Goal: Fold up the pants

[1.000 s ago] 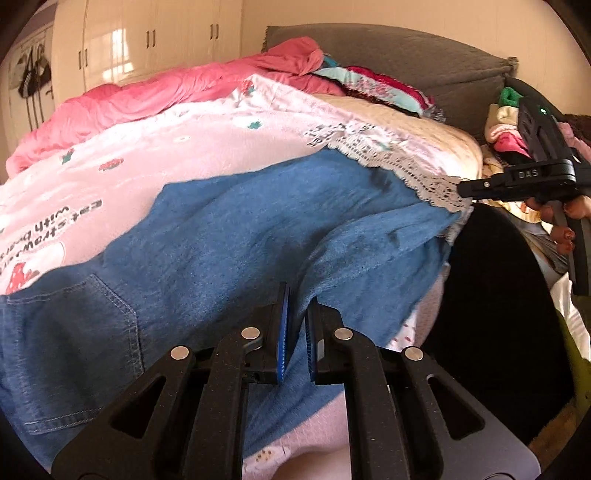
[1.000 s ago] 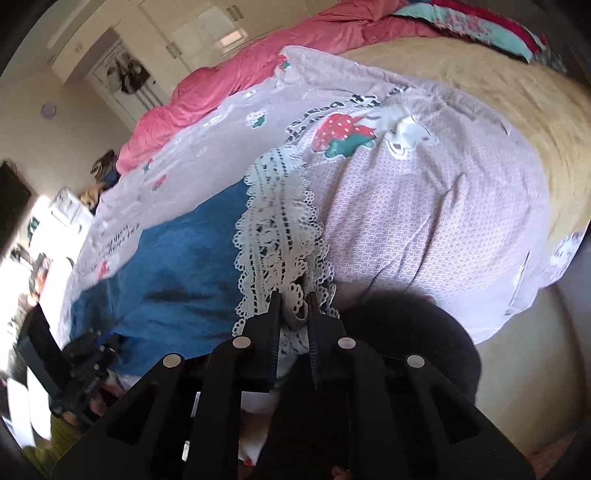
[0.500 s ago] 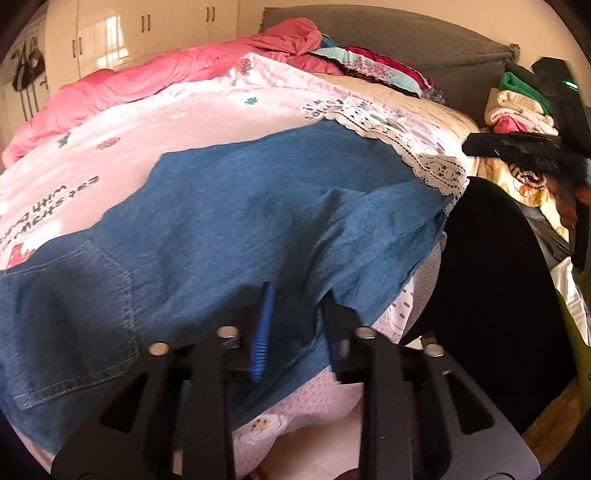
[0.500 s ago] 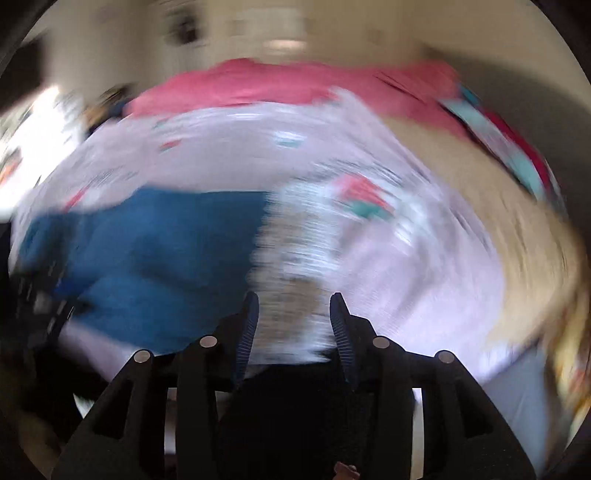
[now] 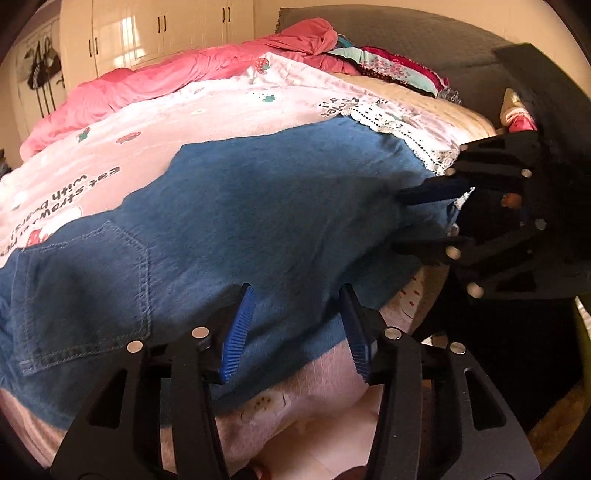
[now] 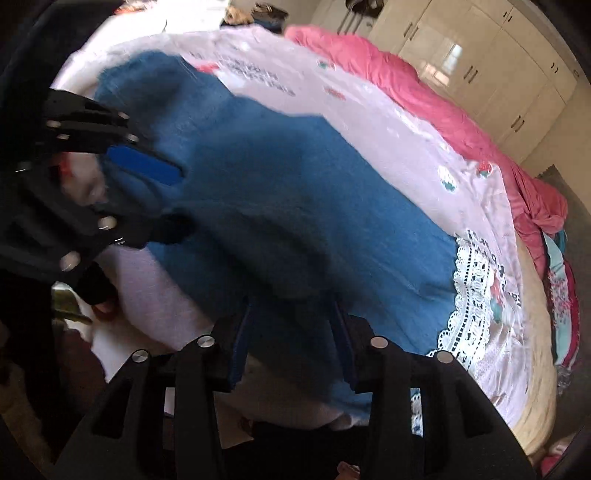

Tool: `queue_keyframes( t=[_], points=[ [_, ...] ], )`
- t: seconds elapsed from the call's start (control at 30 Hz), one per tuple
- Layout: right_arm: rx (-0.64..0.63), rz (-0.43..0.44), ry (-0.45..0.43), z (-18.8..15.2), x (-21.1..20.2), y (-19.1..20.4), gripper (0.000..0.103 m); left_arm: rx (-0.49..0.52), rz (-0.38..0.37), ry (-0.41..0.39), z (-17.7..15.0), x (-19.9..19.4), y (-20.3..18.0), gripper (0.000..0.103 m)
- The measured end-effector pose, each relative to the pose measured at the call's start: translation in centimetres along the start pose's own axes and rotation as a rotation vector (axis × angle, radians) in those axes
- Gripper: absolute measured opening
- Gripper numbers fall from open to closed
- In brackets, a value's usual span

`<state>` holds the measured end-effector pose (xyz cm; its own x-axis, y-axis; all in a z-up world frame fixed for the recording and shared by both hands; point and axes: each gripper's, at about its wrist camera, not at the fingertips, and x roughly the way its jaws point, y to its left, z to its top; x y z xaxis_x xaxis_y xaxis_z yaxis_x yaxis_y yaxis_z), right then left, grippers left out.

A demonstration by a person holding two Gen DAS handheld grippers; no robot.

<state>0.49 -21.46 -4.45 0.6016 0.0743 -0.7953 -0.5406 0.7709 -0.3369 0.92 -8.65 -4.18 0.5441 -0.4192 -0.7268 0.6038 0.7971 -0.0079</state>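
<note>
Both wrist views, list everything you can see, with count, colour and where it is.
Blue denim pants: one, blue, spread across the near edge of the bed, back pocket toward the left gripper's side.
Pale pink printed bedsheet: one, pink-white with strawberry prints and a white lace trim, under the pants.
Bright pink quilt: one, pink, bunched along the far side of the bed.
Cream wardrobe: one, cream, against the far wall.
Grey headboard: one, grey, at the bed's end.
Left gripper: black with blue pads, open, over the pants' near edge.
Right gripper: black with blue pads, open, at the pants' edge near the lace.
</note>
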Motion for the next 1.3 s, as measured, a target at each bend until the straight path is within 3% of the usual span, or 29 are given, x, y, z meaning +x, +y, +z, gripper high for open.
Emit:
queue_keyframes(
  t=[0.03, 0.07, 0.1, 0.2, 0.33, 0.53, 0.6, 0.67, 0.7, 0.77, 1.0, 1.13, 1.2, 1.23, 1.27, 1.3],
  points=[
    [0.009, 0.004, 0.014, 0.0, 0.3, -0.2, 0.015, 0.000, 0.001, -0.005, 0.0, 0.2, 0.1, 0.033],
    [0.021, 0.020, 0.018, 0.1, 0.6, -0.6, 0.007, -0.006, -0.003, -0.007, 0.1, 0.3, 0.3, 0.014],
    [0.033, 0.045, 0.020, 0.1, 0.7, -1.0, 0.006, -0.022, -0.006, -0.002, 0.1, 0.5, 0.6, 0.009],
    [0.058, 0.127, 0.004, -0.4, -0.4, -2.4, 0.005, -0.060, -0.045, -0.001, 0.0, 0.1, 1.5, 0.005],
    [0.071, 0.215, -0.001, -1.3, -1.7, -3.6, 0.004, -0.035, -0.089, 0.005, 0.2, -1.3, 1.2, 0.005],
    [0.031, 0.265, 0.078, -2.4, -0.7, -1.6, 0.002, 0.023, -0.070, 0.107, -0.9, -0.5, 0.3, 0.005],
    [0.059, 0.267, 0.103, -2.5, -0.3, -1.3, 0.002, 0.005, -0.068, 0.122, -1.3, -0.1, 0.6, 0.005],
    [0.135, 0.291, 0.065, -2.7, -1.1, -2.4, 0.003, -0.007, -0.070, 0.104, -1.2, -0.5, 0.9, 0.005],
    [0.160, 0.292, 0.042, -2.8, -1.7, -2.9, 0.004, -0.012, -0.064, 0.090, -1.1, -0.8, 1.0, 0.006],
    [0.164, 0.255, 0.000, -3.1, -3.0, -3.5, 0.017, -0.019, -0.063, 0.075, -1.0, -1.1, 1.1, 0.013],
    [0.086, 0.181, -0.015, -3.2, -2.9, -2.8, 0.019, 0.035, -0.036, 0.047, 0.0, -1.0, -0.7, 0.028],
    [-0.028, 0.129, 0.003, -1.7, -1.5, -0.6, 0.023, 0.039, -0.053, 0.027, 1.2, 0.0, -1.3, 0.028],
    [-0.055, 0.085, 0.023, -1.4, -0.6, -0.2, 0.021, 0.026, -0.051, 0.036, 1.5, 0.6, -1.2, 0.019],
    [-0.060, 0.062, 0.035, -1.2, -0.2, -0.3, 0.011, 0.017, -0.053, 0.042, 1.5, 0.7, -1.1, 0.008],
    [-0.057, 0.068, 0.032, -1.1, -0.3, -0.5, 0.003, 0.006, -0.058, 0.043, 1.5, 0.6, -0.8, 0.007],
    [-0.049, 0.087, 0.020, -1.1, -0.7, -0.9, 0.003, 0.002, -0.068, 0.042, 1.5, 0.3, -0.7, 0.006]
  ],
)
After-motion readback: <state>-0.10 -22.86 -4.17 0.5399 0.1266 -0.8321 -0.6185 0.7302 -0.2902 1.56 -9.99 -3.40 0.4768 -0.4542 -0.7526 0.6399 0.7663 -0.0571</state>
